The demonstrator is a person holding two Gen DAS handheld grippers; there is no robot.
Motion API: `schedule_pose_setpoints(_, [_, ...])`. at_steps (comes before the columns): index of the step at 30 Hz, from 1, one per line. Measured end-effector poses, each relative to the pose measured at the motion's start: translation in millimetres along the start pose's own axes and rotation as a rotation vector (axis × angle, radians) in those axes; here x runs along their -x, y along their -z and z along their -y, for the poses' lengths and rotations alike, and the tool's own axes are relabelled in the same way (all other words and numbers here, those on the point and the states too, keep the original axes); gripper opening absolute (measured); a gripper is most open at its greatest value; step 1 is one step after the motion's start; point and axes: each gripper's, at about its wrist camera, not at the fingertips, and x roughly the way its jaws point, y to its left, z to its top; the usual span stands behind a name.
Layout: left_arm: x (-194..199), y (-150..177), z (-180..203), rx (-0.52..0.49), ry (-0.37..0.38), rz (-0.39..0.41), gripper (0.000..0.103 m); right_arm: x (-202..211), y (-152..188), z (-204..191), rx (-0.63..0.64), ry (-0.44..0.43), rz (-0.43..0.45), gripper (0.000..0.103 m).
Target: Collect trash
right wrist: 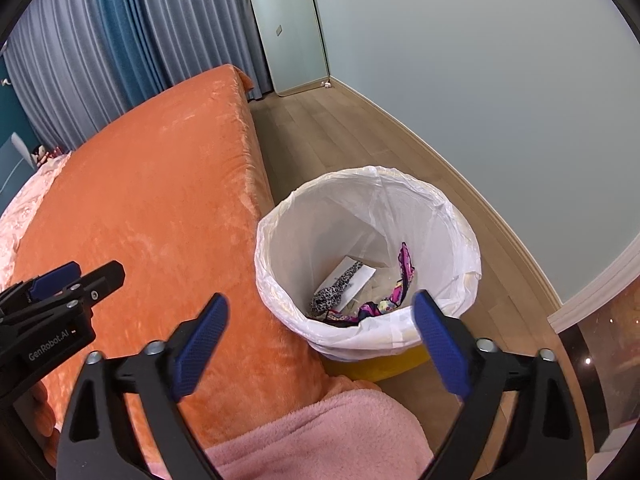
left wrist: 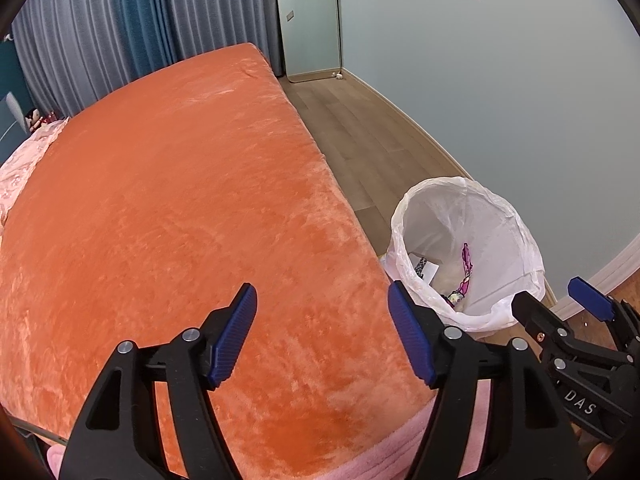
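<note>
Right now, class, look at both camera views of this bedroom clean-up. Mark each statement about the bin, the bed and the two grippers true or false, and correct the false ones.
1. The bin is lined with a white bag. True.
2. The bin is empty. False: a white card and colourful wrappers lie inside it.
3. The right gripper grips a wrapper. False: its jaws are open with nothing between them.
4. The bin stands on the floor beside the orange bed. True.
5. The left gripper is open over the bed. True.
</note>
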Motion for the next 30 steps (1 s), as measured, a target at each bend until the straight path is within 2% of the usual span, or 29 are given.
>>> schedule_pose_setpoints(6, [-3.3, 4.0, -0.1, 0.004, -0.029, -0.002, 0.072, 3.0, 3.9, 2.8, 0.009, 0.022, 0.009, 0.096])
schedule_pose_setpoints(9, [-5.0, 5.4, 0.3, -0.001, -0.039, -0.006, 0.078, 3.6, 5.2, 3.9, 0.009, 0.034, 0.011, 0.096])
schedule_pose_setpoints(16, [-6.7, 7.7, 6.2, -0.026, -0.060, 0.000, 0.081, 4.1, 6.9, 5.5, 0.017, 0.051, 0.016, 0.096])
schedule_pose_setpoints(20, [-5.5, 8.4, 9.7, -0.040, -0.074, 0.016, 0.087, 3.4, 7.5, 5.8, 0.025, 0.066, 0.018, 0.096])
schedule_pose_setpoints(30, [-10.8, 10.1, 14.7, -0.054, -0.084, -0.002, 0.088, 1.9, 9.5, 5.9, 0.032, 0.084, 0.016, 0.096])
